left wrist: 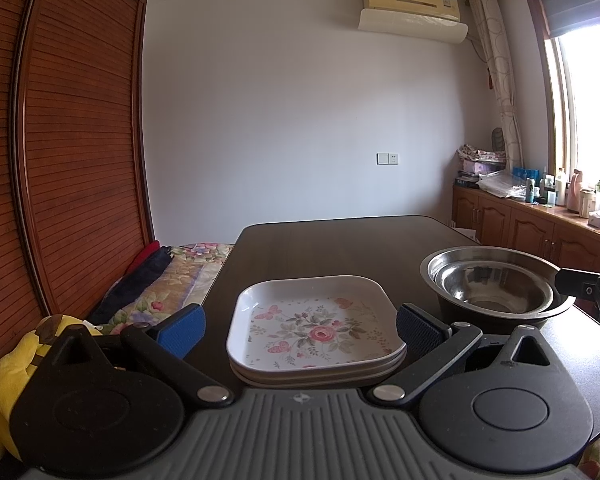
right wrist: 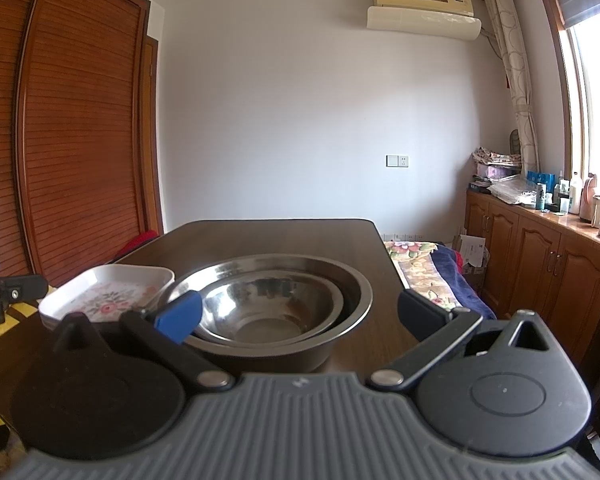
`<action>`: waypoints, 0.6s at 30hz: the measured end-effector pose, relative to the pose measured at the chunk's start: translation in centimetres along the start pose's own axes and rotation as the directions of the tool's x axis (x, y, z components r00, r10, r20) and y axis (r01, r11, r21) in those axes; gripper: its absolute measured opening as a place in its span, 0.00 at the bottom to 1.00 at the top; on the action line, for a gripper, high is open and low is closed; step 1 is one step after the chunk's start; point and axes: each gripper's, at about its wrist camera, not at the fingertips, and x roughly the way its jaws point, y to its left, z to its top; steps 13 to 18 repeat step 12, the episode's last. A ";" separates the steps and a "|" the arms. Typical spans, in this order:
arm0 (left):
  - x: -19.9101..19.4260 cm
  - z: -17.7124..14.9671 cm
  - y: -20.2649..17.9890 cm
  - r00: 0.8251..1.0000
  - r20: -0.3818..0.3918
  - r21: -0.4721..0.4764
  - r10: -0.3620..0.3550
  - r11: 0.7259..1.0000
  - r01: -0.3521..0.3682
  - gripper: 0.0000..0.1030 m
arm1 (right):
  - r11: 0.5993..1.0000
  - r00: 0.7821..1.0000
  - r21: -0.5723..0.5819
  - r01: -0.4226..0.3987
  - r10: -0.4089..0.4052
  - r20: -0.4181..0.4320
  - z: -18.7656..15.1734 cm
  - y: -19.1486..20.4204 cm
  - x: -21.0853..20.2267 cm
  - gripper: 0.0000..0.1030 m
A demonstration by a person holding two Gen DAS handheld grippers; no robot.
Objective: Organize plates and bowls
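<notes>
A: Plates (left wrist: pixel 316 330) — how many, and where?

B: A stack of square floral plates on the dark table (left wrist: pixel 320 248). The left wrist view shows three rims at the stack's near edge, so three, though the lowest edge is thin and hard to separate. The top plate holds nothing. In the right wrist view the plates (right wrist: pixel 108 290) appear at left, with only the top one readable.

A: Bowls?

B: Two steel bowls (right wrist: pixel 268 300), nested: a smaller one sits inside a larger one. The inner bowl holds no contents. The pair stands just right of the plates, their rims close; contact cannot be judged. In the left wrist view the bowls (left wrist: pixel 496 288) lie at right.

A: Grippers?

B: Two. The left gripper (left wrist: pixel 300 326) has its fingers spread wide, one on either side of the plate stack, grasping nothing. The right gripper (right wrist: pixel 300 312) is likewise released, its fingers spread before the bowls; the left pad overlaps the bowl rim in the picture.

A: What does each view add?

B: The left wrist view alone shows a yellow plush toy (left wrist: pixel 16 364) at lower left and the right gripper's side entering at far right. The right wrist view alone shows the table's right edge, with a floral bedspread (right wrist: pixel 428 276) beyond it.
</notes>
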 end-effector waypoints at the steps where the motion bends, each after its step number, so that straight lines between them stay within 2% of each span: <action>1: 0.0 0.0 0.0 1.000 0.000 0.000 0.000 1.000 0.000 1.00 | 1.000 1.000 0.000 0.000 0.000 0.000 0.0 0.0 0.0 1.00; 18: 0.1 -0.1 -0.1 1.000 -0.005 0.000 -0.002 1.000 0.002 1.00 | 1.000 1.000 0.000 -0.001 0.001 -0.001 0.0 0.0 0.0 1.00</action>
